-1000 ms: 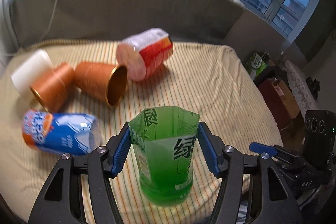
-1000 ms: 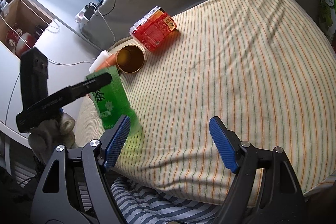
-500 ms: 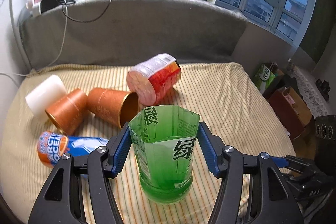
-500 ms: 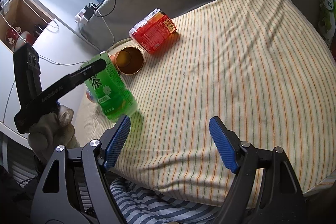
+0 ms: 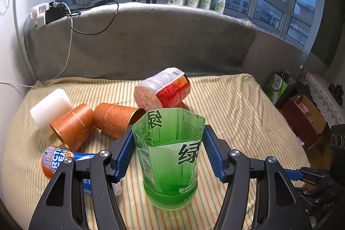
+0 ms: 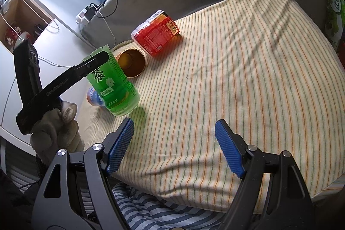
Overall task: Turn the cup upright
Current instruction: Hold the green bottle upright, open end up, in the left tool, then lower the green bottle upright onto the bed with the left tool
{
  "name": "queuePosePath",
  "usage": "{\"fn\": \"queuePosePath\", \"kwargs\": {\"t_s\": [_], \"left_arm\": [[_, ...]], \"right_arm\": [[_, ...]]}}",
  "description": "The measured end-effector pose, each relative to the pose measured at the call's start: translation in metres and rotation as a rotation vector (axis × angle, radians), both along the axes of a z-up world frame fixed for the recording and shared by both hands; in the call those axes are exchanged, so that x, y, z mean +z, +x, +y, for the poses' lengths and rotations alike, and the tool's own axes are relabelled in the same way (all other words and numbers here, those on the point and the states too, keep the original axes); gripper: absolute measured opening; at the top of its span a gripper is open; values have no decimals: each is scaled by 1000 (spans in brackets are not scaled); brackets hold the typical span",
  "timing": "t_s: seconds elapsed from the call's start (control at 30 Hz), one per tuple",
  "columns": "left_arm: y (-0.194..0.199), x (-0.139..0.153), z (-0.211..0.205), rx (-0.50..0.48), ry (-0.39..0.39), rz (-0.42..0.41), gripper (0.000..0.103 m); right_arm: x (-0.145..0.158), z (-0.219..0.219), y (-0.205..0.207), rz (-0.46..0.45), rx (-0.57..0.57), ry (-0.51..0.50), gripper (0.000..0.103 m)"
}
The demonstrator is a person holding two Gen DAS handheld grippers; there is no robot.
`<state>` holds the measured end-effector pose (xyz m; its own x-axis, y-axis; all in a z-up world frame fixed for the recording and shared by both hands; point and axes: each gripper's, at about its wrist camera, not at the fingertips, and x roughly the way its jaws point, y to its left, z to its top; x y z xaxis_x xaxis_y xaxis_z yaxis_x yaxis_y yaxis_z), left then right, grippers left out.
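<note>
Left gripper (image 5: 168, 151) clamped on green cut-bottle cup (image 5: 169, 156), held upright between blue pads (image 5: 124, 153), base on striped cushion (image 5: 226, 105). Right gripper (image 6: 174, 147) spread wide, gripping nothing, cup just beyond its left finger. Copper cup (image 5: 117, 122) on its side beyond left pad.

The blue and orange printed cup (image 5: 64, 162) lay half hidden behind the left tongs (image 5: 168, 152); in the right view the green cut bottle cup (image 6: 112, 83) covered most of it.
</note>
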<state>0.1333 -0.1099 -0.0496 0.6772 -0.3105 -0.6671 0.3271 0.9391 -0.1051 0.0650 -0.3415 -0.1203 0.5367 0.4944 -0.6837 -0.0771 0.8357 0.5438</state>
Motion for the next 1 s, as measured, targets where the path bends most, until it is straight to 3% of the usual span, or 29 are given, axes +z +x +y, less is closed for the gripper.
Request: {"fn": "queuePosePath", "kwargs": {"t_s": [0.33,1.0], "left_arm": [[-1,-7,-3,10,10,-40,61],[-9,-19,-1,-4,7,-23,61]], "right_arm": [[1,1,-1,-3,-3,-7,80],[4,5,-3,-14,6,-19,80]]}}
